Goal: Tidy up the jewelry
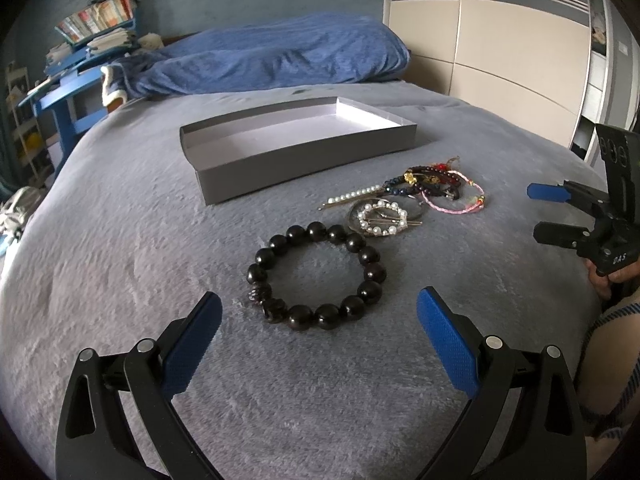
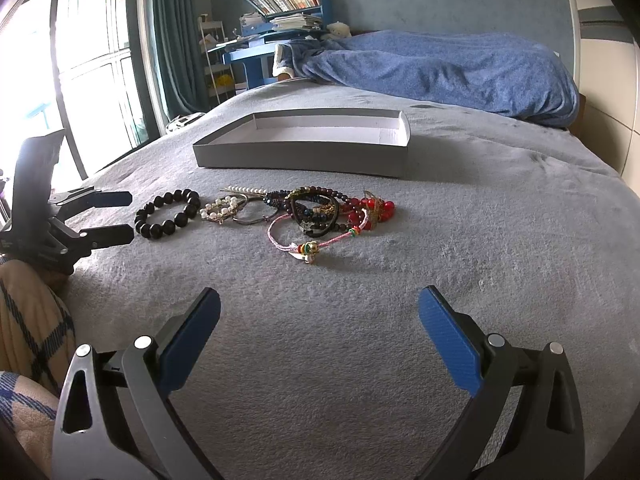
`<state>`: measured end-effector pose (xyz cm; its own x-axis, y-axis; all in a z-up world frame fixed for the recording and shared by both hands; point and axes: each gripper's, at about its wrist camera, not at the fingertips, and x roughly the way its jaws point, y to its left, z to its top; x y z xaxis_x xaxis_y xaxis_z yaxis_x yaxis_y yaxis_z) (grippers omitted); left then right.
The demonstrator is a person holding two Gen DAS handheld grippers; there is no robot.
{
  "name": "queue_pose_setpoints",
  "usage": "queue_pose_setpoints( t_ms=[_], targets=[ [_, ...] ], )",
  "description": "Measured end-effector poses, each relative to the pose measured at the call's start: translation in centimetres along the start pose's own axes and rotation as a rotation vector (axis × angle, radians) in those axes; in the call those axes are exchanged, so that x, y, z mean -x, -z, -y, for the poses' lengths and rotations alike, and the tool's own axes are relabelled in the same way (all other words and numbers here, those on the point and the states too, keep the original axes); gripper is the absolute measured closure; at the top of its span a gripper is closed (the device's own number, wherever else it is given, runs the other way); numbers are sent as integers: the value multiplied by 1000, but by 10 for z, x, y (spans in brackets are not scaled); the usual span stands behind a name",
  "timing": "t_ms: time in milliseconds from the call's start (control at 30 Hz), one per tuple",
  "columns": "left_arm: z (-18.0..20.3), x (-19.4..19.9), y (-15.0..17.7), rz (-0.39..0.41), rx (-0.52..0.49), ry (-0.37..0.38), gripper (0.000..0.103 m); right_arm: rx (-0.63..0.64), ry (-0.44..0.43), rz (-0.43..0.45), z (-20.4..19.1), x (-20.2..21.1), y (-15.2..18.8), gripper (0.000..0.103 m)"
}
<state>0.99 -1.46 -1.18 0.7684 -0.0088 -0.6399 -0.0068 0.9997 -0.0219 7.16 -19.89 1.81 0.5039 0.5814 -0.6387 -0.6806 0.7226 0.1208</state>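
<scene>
A black bead bracelet (image 1: 316,274) lies on the grey bedspread just ahead of my open, empty left gripper (image 1: 320,304); it also shows in the right wrist view (image 2: 168,214). Behind it lie a pearl ring piece (image 1: 382,218), a pearl hairpin (image 1: 352,196) and a tangle of dark, red and pink bracelets (image 1: 440,186). The pile (image 2: 316,208) with a pink cord bracelet (image 2: 312,240) lies ahead of my open, empty right gripper (image 2: 320,304). An empty grey box (image 1: 296,148), also in the right wrist view (image 2: 304,152), stands beyond the jewelry.
A blue duvet (image 1: 280,56) is heaped at the head of the bed. A blue desk with books (image 1: 84,56) stands at left, a wardrobe (image 1: 500,40) at right, a window (image 2: 80,60) by the bed's far side.
</scene>
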Motion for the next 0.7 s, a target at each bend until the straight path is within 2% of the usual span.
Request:
queue_pose_setpoints(
  t_ms=[700],
  targets=[
    [-1, -1, -1, -14, -4, -12, 6, -9, 4, -12, 0, -1, -1, 5]
  ],
)
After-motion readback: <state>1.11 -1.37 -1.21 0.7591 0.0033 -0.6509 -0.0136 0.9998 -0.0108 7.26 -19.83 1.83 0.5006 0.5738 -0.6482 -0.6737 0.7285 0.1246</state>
